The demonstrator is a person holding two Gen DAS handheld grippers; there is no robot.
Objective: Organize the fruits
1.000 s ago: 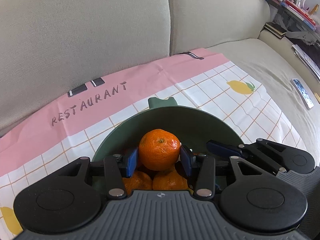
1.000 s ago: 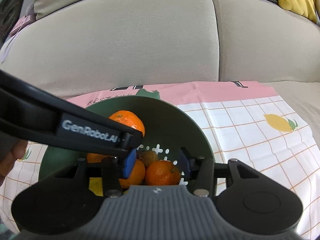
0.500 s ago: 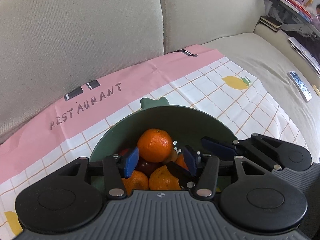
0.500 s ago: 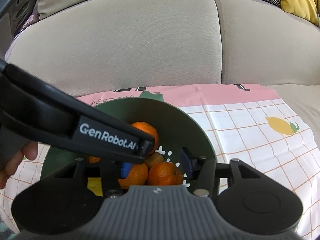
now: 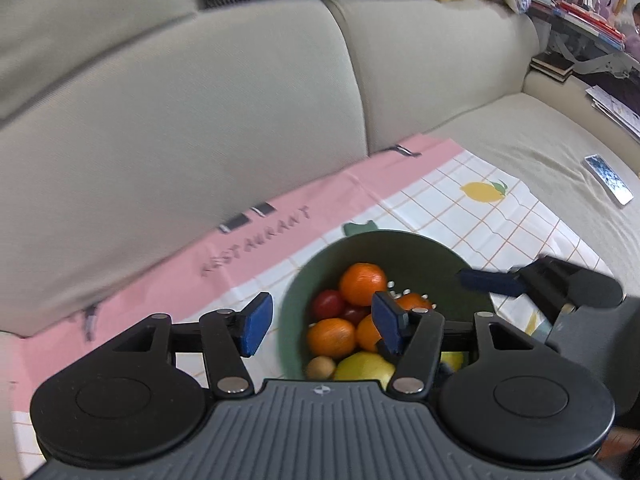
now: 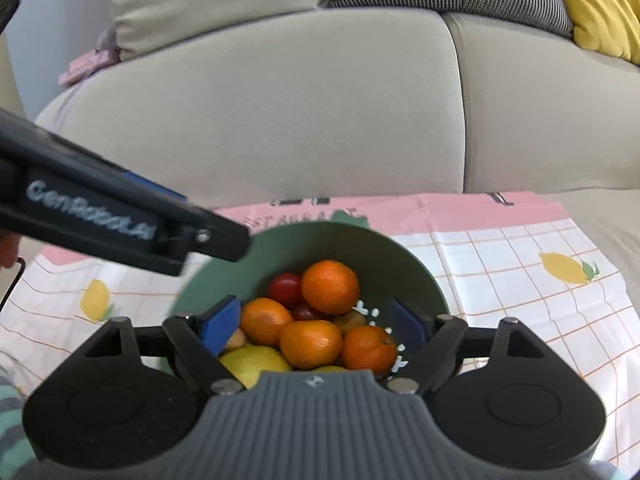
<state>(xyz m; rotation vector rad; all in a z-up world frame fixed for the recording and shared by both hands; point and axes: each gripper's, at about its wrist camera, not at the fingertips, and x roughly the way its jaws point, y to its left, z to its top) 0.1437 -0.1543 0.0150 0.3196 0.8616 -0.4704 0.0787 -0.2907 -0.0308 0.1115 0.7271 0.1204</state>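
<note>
Right wrist view: right gripper (image 6: 316, 326) spread wide, jaws just opened, nothing pinched. Below it, green bowl (image 6: 420, 276) holding 4 oranges (image 6: 330, 286), tomatoes, a lemon (all loose). Left gripper (image 5: 322, 322) spread too, jaws just opened, empty. Bowl near the pink far edge of the cloth (image 6: 520, 276); sofa (image 6: 320, 112) behind.

Bowl of fruit on a cloth on a sofa

The bowl (image 6: 396, 264) sits on the cloth (image 6: 520, 280) spread over the sofa (image 6: 320, 120) seat, before the backrest. Oranges (image 6: 330, 286), tomatoes (image 6: 285, 289) and a lemon (image 6: 252, 362) lie piled inside. A phone (image 5: 609, 179) lies well right of the cloth.
</note>
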